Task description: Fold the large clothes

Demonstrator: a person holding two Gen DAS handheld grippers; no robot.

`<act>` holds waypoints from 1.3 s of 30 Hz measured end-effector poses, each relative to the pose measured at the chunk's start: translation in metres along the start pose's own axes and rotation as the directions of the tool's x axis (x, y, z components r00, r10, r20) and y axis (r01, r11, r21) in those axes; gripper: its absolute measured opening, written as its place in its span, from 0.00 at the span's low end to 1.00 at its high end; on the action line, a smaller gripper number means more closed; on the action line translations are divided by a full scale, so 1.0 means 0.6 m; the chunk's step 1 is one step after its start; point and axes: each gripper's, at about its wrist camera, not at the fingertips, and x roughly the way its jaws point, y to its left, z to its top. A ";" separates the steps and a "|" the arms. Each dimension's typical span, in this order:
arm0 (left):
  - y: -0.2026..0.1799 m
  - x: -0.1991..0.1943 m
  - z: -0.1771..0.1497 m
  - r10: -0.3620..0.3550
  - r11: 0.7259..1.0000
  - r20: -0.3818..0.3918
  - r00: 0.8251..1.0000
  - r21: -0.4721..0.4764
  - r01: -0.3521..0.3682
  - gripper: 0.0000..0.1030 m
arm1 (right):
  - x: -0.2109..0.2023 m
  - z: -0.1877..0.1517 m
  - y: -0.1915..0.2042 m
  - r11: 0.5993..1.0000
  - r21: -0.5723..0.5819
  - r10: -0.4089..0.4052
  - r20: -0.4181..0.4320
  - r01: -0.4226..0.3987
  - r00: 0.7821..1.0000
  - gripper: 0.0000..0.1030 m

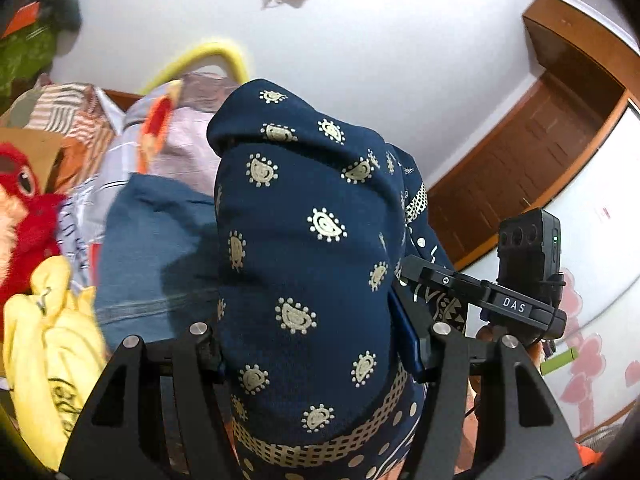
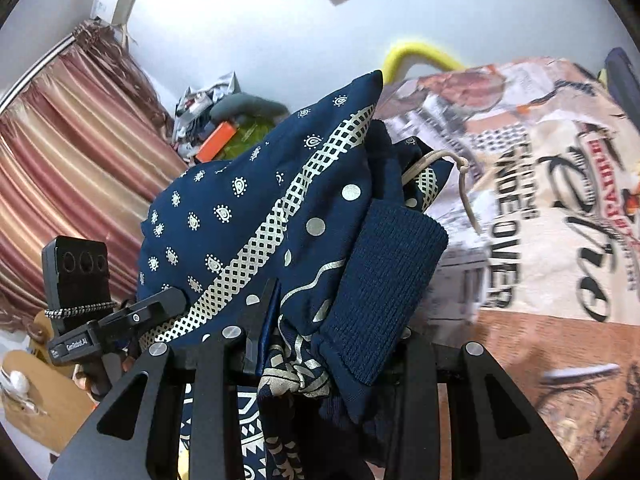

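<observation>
Both my left tongs [image 1: 316,344] and right tongs [image 2: 328,344] are closed on the navy hoodie [image 1: 304,240]; I should lift evenly, keeping its ribbed cuff [image 2: 384,292] at 1 o'clock from slipping.

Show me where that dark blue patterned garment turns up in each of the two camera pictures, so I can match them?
Left wrist view: the navy paisley garment fills the centre, bunched between this gripper's jaws.
Right wrist view: it sits centre and slightly left, with its ribbed cuff lower right, clamped in the jaws.
Shared landmark: the yellow curved bar behind the garment, against the white wall.
</observation>
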 end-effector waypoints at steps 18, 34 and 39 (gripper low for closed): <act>0.230 0.093 -0.015 0.110 0.980 -0.064 0.992 -0.157 -0.118 0.81 | 0.219 0.006 -0.058 0.996 0.072 -0.048 -0.171 0.061 0.984 0.43; 0.048 -0.057 -0.071 0.376 0.920 0.114 0.920 0.075 -0.386 0.81 | 0.024 -0.045 0.035 0.956 -0.155 -0.252 -0.005 0.248 0.968 0.56; -0.057 -0.157 -0.100 0.391 0.884 0.283 0.876 0.149 -0.443 0.81 | -0.078 -0.066 0.116 0.946 -0.217 -0.215 0.140 0.241 0.967 0.56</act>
